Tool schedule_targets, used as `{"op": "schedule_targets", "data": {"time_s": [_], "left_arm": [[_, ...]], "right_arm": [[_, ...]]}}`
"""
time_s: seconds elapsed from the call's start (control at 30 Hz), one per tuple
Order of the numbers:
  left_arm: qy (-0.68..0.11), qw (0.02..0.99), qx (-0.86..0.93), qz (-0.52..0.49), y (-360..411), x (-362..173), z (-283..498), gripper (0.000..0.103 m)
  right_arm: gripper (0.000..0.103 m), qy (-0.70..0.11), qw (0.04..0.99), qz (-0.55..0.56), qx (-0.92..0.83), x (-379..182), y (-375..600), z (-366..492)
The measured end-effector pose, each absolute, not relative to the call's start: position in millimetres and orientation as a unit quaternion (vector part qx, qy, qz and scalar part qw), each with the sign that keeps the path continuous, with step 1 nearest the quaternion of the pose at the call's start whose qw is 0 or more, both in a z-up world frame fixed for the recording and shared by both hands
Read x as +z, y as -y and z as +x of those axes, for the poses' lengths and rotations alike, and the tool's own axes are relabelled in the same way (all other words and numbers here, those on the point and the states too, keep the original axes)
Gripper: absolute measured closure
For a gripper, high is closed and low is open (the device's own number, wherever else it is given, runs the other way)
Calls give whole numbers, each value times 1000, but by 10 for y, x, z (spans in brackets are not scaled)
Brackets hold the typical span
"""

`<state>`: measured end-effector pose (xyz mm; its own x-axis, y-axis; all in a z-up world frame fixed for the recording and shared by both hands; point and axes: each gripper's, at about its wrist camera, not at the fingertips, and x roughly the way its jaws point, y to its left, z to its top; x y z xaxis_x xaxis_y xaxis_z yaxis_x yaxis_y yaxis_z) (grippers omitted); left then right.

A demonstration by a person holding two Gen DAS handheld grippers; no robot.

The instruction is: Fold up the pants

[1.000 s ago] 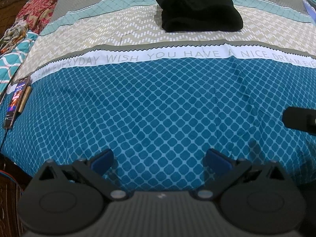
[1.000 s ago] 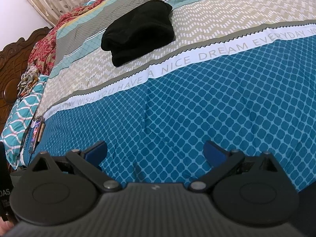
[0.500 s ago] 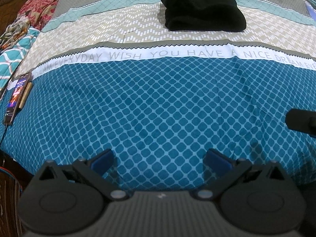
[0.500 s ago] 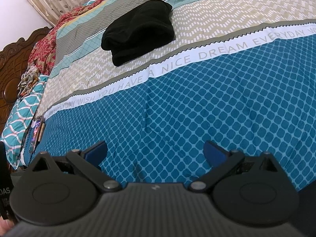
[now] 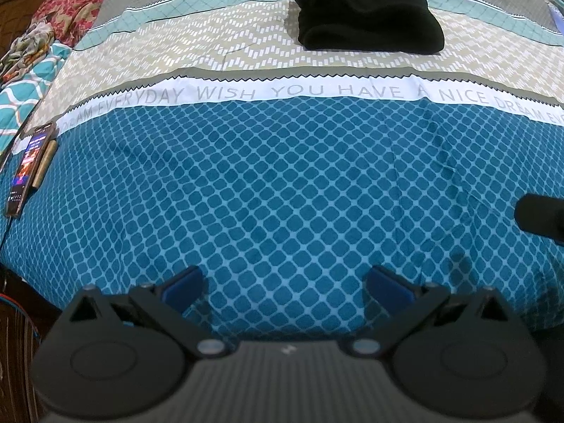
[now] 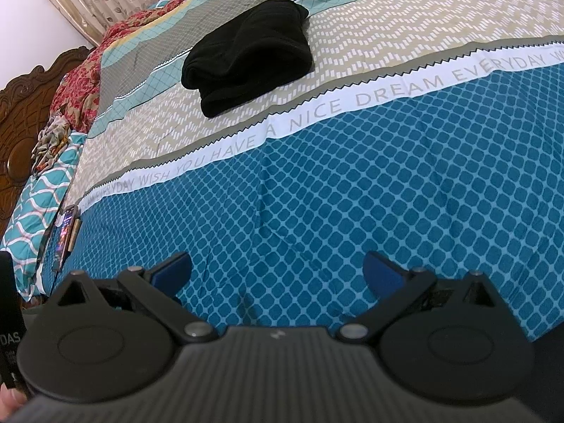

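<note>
The black pants (image 5: 366, 10) lie folded into a compact bundle far back on the bed, on the beige zigzag band; the right wrist view shows the same bundle (image 6: 250, 53) upper left of centre. My left gripper (image 5: 287, 287) hovers open over the near blue diamond part of the bedspread, holding nothing. My right gripper (image 6: 276, 271) is likewise open and empty near the bed's front edge. Both grippers stay well short of the pants. A black part of the right gripper (image 5: 541, 216) pokes in at the right edge of the left wrist view.
The bedspread (image 5: 282, 183) has a white text band across its middle. A phone (image 5: 30, 167) lies at the bed's left edge, the same phone (image 6: 65, 236) showing in the right wrist view. Patterned pillows (image 6: 46, 183) and a carved wooden headboard (image 6: 21, 112) stand at the left.
The left gripper's view has drifted slightly, so the pants sit a little more to the right in it. Both grippers remain open; the pants have not moved.
</note>
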<state>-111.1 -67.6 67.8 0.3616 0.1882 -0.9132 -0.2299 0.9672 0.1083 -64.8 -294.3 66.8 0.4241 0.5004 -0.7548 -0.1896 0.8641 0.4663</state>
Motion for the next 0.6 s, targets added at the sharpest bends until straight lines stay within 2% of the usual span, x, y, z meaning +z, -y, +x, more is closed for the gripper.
{"op": "schedule_targets", "data": {"time_s": [0.6], "left_arm": [[-546,826,139,-17,703,696,-1116,0]], "right_arm": [[0,-494,829,158,208,662,2929,-650]]}}
